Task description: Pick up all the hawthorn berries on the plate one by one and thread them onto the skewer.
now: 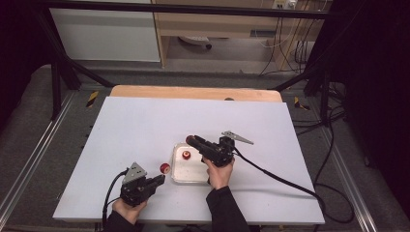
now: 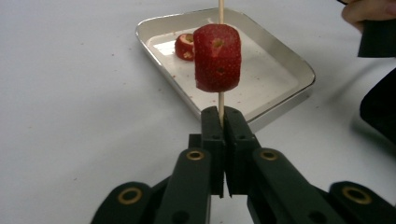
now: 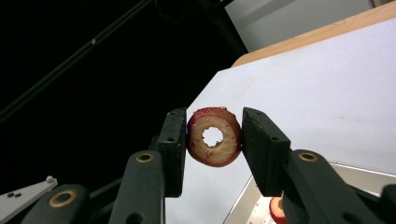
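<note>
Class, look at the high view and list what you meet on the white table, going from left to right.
Left hand-held gripper → red fruit piece on the skewer → fruit piece in the tray → right hand-held gripper, holding a fruit ring.

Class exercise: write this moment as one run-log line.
left gripper: shut on skewer with fruit piece | right gripper: shut on cored fruit piece | tray: one piece left

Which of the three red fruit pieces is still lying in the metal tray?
The cored fruit piece at the tray's far corner. One piece is threaded on the left tool's skewer; the right tool grips another.
</note>
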{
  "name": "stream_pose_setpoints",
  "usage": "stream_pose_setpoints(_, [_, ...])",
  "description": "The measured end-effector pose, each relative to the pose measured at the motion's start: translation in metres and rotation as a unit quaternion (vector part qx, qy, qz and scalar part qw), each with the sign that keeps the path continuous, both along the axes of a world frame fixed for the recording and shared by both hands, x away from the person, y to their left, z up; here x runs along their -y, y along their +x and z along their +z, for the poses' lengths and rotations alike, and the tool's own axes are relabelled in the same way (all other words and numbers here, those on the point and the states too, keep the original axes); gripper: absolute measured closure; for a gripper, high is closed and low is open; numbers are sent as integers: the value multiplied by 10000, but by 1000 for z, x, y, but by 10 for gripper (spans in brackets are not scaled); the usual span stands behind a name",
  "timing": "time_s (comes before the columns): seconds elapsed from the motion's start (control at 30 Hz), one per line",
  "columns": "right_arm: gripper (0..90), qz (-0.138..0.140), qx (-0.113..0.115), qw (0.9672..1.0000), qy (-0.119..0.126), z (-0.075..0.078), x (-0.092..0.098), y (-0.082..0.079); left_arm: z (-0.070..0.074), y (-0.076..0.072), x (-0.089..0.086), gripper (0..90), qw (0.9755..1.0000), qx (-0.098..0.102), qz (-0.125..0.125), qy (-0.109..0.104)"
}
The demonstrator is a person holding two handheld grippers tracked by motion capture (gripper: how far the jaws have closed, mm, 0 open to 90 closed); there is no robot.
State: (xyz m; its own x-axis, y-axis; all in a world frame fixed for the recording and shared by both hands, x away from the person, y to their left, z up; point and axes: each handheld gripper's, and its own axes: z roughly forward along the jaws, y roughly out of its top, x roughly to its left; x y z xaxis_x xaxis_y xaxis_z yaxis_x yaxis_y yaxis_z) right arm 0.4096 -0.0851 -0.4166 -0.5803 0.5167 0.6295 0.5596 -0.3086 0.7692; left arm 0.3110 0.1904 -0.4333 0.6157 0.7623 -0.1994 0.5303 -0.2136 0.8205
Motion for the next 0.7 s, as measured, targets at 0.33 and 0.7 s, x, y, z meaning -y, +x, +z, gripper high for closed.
stream_pose_setpoints(0.33, [619,-185,128,9993,309,-3,-3,-2,1,-1,17,881,10000,-13,-14,-90])
stream_pose_setpoints(0.7, [620,-275,218,9979,538,0,-2,-2,0,1,28,881,9999,4,-38,-130])
